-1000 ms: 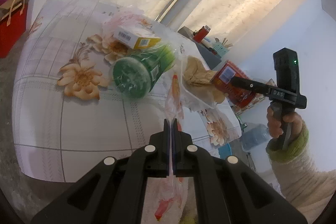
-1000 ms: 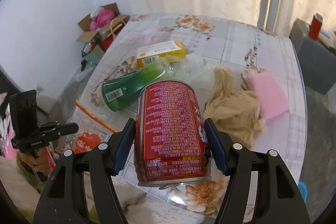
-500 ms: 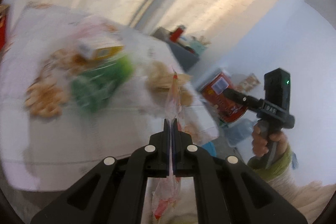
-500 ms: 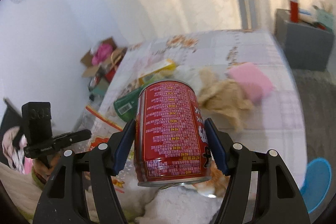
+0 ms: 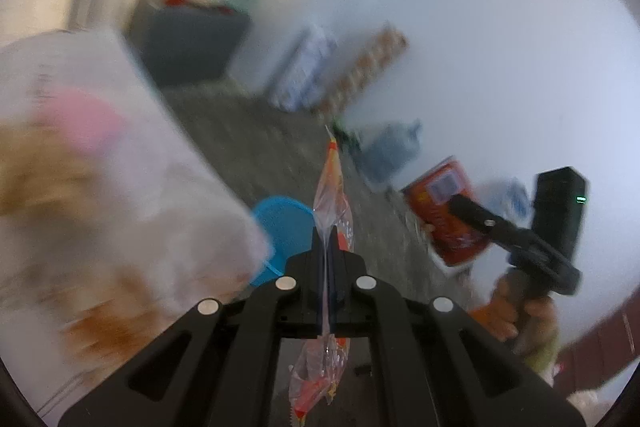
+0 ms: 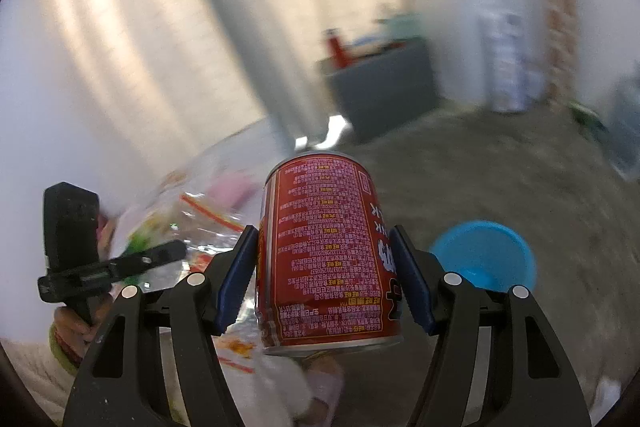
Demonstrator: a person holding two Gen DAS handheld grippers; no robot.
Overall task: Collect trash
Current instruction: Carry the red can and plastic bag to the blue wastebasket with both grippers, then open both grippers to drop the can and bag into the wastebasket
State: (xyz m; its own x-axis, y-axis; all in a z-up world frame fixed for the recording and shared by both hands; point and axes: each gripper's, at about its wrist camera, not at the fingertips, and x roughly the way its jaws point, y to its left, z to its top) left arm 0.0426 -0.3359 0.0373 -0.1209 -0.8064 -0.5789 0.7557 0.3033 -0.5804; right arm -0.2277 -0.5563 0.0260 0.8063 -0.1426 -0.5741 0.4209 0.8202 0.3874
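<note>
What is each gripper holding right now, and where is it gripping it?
The left gripper is shut on a clear plastic wrapper, pinched partway along its length. The right gripper clamps the red can by its opposite sides, mid-height.

Your left gripper (image 5: 329,259) points downward, jaws pinched flat on a wrapper (image 5: 334,195). Your right gripper (image 6: 326,267) clamps a can (image 6: 326,251) between its blue pads (image 6: 236,279), your hand (image 5: 516,311) wrapped round its handle.
</note>
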